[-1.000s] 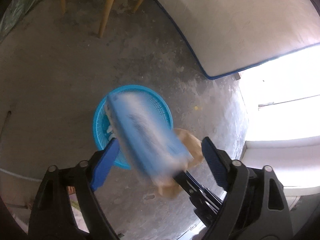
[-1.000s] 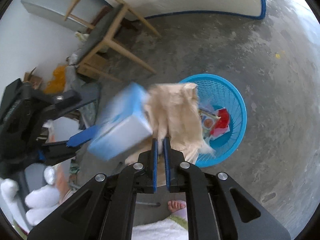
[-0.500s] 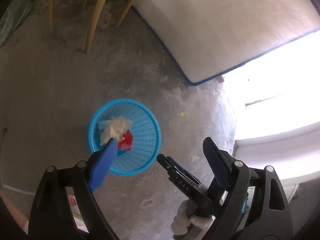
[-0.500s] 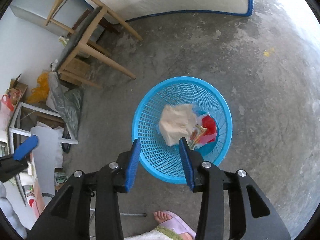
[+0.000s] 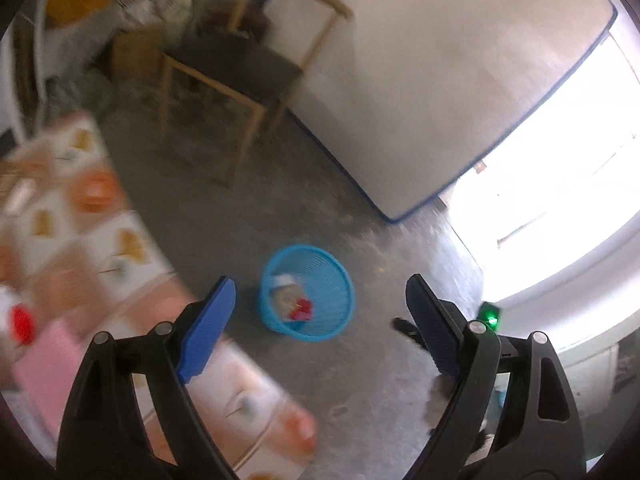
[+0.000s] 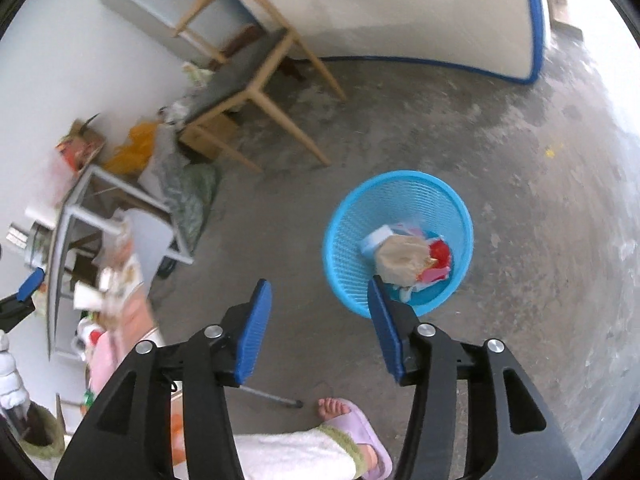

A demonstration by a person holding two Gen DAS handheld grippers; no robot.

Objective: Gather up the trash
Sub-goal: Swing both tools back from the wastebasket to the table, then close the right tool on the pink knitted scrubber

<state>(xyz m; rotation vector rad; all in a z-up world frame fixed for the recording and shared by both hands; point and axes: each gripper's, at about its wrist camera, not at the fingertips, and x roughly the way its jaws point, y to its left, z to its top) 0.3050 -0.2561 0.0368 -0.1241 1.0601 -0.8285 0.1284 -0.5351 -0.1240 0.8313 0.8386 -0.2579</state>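
Observation:
A blue mesh basket stands on the concrete floor. Inside lie a crumpled beige paper bag, a pale blue box and red wrappers. My right gripper hangs above the floor just left of the basket, jaws opening, nothing between them. My left gripper is high above the basket, open and empty. Its blue finger shows at the left edge of the right wrist view. The table with a patterned cloth lies blurred at the left.
A wooden chair stands beside a white mattress with blue piping that leans on the wall. Bags and boxes are piled by the wall. A person's foot in a lilac slipper is at the bottom.
The blue box and the beige bag dropped from the grippers into the basket. The right jaws went from shut to apart. Both grippers rose; the left swung toward the table.

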